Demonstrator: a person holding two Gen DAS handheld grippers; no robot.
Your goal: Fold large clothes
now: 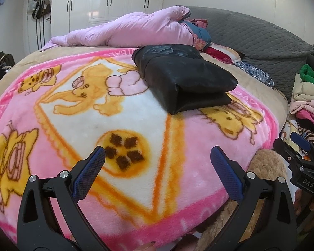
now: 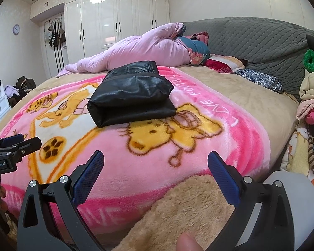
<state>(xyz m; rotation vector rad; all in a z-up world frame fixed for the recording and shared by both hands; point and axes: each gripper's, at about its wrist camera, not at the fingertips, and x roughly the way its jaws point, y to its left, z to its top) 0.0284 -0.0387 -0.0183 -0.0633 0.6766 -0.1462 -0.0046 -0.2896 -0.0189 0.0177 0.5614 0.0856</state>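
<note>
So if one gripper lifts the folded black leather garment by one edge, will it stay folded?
Probably not: the black leather garment lies in soft, rounded layers, so it likely droops open. Its glossy surface may slip between the pads. It looks fairly heavy for its size.

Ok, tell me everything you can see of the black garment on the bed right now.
The black garment is folded into a thick, roughly rectangular bundle of several stacked layers. Its surface looks smooth with a slight sheen, like leather or a coated fabric, though I cannot confirm the material. A rounded fold faces the cameras, and a stitched hem or band shows at the far end. It lies flat on the pink cartoon blanket, in front of the pink quilt. Neither gripper touches it.
</note>
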